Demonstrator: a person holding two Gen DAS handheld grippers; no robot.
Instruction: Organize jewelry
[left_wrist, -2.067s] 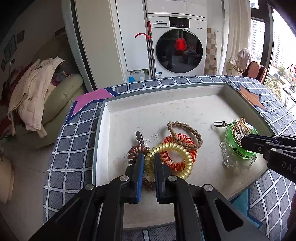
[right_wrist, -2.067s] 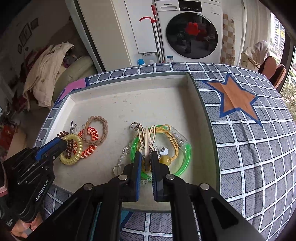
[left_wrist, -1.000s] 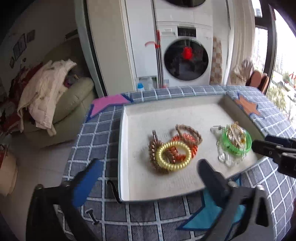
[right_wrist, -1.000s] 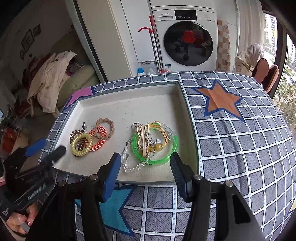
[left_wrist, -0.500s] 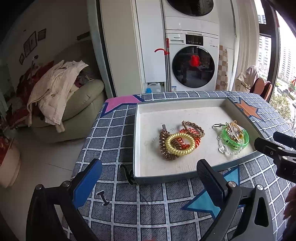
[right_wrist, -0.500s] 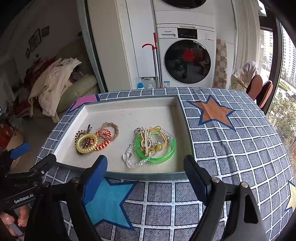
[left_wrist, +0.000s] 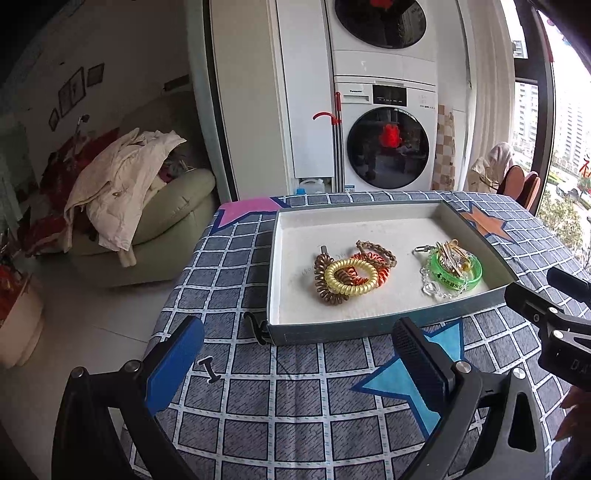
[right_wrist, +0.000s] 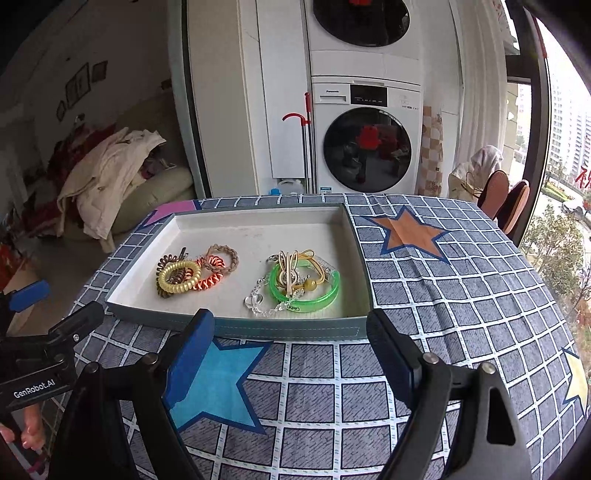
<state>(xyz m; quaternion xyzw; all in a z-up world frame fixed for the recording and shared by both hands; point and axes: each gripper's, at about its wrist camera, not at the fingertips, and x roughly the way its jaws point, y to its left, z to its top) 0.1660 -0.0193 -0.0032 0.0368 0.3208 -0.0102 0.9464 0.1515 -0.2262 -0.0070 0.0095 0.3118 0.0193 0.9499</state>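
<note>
Both grippers hover spread wide and empty-handed over the star-patterned checked tabletop (right_wrist: 461, 295), short of the shallow grey tray (right_wrist: 288, 328). The left gripper (left_wrist: 299, 354) and right gripper (right_wrist: 291, 350) have hold of nothing. Inside the tray, a cluster of yellow, brown and orange spiral coil hair ties (right_wrist: 184, 275) lies at 9 o'clock, while a green translucent bangle (right_wrist: 306, 291) piled with beaded chains lies at 3 o'clock. With everything grouped in two heaps, sorting looks essentially finished.
</note>
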